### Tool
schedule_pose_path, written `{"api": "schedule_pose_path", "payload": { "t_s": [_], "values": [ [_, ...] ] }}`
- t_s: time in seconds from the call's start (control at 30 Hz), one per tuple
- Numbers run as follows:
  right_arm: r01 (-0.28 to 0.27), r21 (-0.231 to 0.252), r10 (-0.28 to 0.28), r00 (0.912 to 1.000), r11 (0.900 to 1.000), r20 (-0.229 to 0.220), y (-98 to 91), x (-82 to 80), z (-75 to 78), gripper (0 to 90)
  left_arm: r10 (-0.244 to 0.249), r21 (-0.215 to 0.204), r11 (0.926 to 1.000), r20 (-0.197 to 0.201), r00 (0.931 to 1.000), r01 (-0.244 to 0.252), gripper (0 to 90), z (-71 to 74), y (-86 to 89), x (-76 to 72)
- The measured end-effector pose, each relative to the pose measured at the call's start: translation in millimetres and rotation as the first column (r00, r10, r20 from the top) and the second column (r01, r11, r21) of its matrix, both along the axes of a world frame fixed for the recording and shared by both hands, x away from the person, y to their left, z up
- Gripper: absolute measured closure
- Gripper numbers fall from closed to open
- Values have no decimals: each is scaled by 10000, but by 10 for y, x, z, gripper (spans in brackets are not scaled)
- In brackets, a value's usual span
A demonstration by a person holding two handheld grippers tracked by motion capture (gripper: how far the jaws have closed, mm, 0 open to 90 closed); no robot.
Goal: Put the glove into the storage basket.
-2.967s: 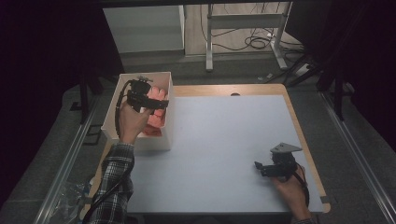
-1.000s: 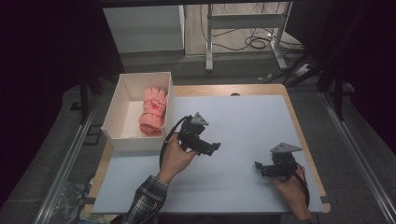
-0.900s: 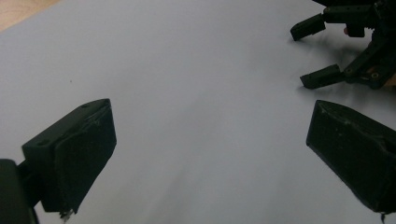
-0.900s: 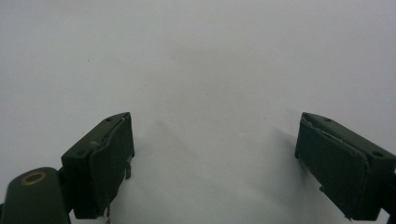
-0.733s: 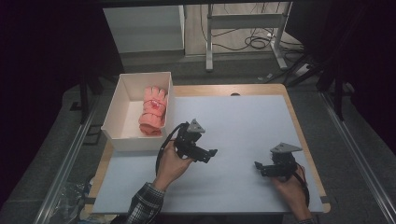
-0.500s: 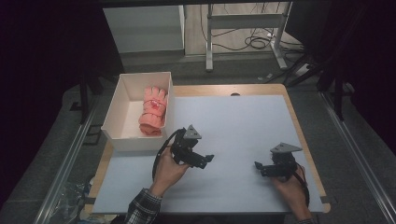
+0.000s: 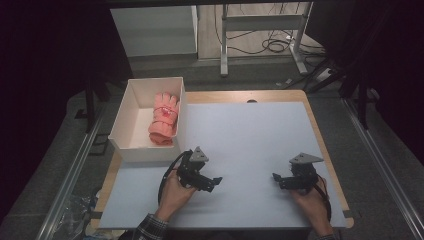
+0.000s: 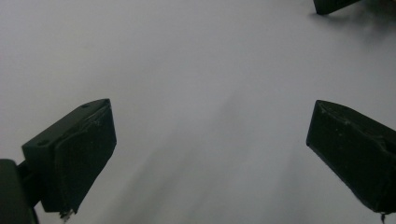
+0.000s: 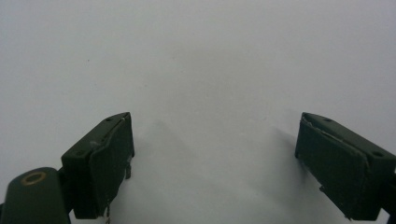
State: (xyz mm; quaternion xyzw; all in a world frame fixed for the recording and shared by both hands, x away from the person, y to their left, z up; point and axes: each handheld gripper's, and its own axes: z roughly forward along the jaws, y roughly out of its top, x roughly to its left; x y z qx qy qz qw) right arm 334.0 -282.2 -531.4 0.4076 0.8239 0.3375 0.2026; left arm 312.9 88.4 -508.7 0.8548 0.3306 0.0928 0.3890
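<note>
While the pink glove is lying rolled inside the white box at the table's left edge, both grippers are sitting low over the bare mat, well apart from it. The left gripper is holding its jaws wide with nothing between them, and the right gripper is doing the same. By my judgement the work is winding down, so the sound thing is settling both tools gently onto the mat, jaws left spread, cables clear of the box. The glove's underside is lying hidden against the box floor, and its red marking is too small to read.
</note>
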Motion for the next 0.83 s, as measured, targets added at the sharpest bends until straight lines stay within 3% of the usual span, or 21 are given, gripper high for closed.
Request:
{"api": "schedule_pose_path", "payload": {
  "t_s": [0.43, 0.57, 0.63, 0.7, 0.83],
  "values": [
    [-1, -2, 1, 10000, 10000, 3, 0, 0, 0, 120, 136, 248, 9996, -472, 9988, -124, 18, -337, 61, -64],
    [0, -2, 0, 10000, 10000, 4, 0, 0, 0, 120, 150, 214, 9997, -303, 9994, -144, 15, -370, 68, -83],
    [0, -2, 0, 10000, 10000, 3, 0, 0, 0, 120, 161, 404, 9991, -149, 9998, -155, 13, -379, 40, -98],
    [-1, -4, 1, 10000, 10000, 4, 0, 0, 0, 120, 79, 922, 9957, 97, 9999, -88, 1, -385, -8, -122],
    [-5, -12, 5, 10000, 10000, 1, 1, -1, -1, 120, 77, 868, 9962, 82, 9999, -84, 0, -388, -3, -121]
  ]
}}
